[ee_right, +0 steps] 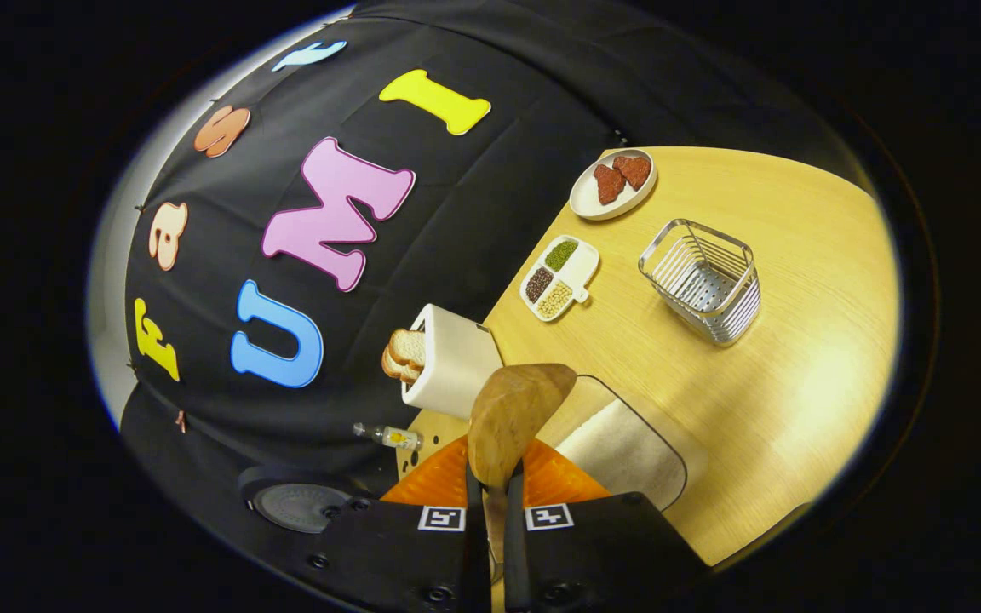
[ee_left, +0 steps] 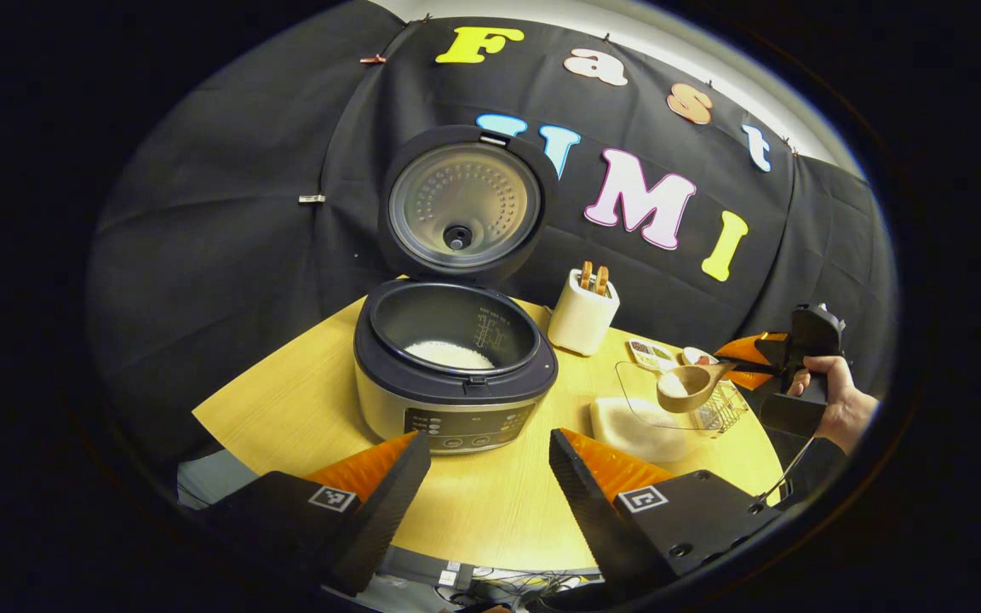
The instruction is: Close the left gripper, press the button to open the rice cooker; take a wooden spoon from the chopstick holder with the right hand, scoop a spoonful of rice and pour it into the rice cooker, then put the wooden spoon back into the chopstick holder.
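Observation:
The rice cooker stands open on the round wooden table, its lid upright and a little white rice in the pot. My left gripper hangs open in front of the cooker's button panel, nothing between its fingers. At the right, a hand holds my right gripper, shut on the handle of the wooden spoon. The spoon's bowl carries rice and hovers above the clear rice container. In the right gripper view the spoon is tilted in my gripper, near the white chopstick holder.
A wire basket, a divided dish of beans and a plate with red pieces sit on the table beyond the container. More wooden handles stick out of the holder. A small bottle lies by the holder.

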